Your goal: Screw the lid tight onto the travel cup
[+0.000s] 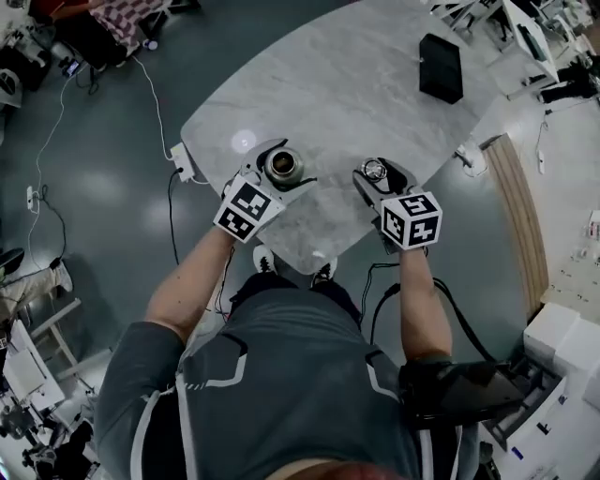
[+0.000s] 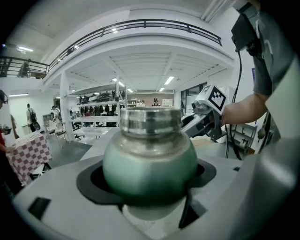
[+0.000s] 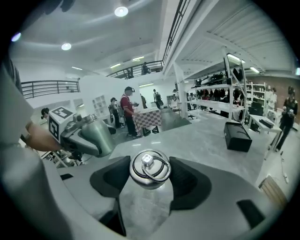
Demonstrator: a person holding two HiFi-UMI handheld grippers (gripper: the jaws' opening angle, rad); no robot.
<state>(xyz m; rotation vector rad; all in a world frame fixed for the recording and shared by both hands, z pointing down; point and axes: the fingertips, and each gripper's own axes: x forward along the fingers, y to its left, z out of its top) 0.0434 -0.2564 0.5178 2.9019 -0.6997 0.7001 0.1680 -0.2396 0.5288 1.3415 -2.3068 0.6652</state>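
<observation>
Left tool [image 1: 272, 178] clamped on cup [image 2: 149, 159], mouth up; right tool [image 1: 380, 180] clamped on lid [image 3: 149, 169], ring up, at cup's 3 o'clock, apart, above counter [image 1: 356, 84]. Presumably posed for seating lid squarely on threads.

A pale marble table [image 1: 356, 84] stands on a glossy dark grey floor [image 1: 103, 197], with a black box [image 1: 441, 67] near its 1 o'clock edge. In the right gripper view, round ceiling lights [image 3: 121, 10] shine at 12 o'clock and stocked shelves [image 3: 220, 93] stand at 3 o'clock.
</observation>
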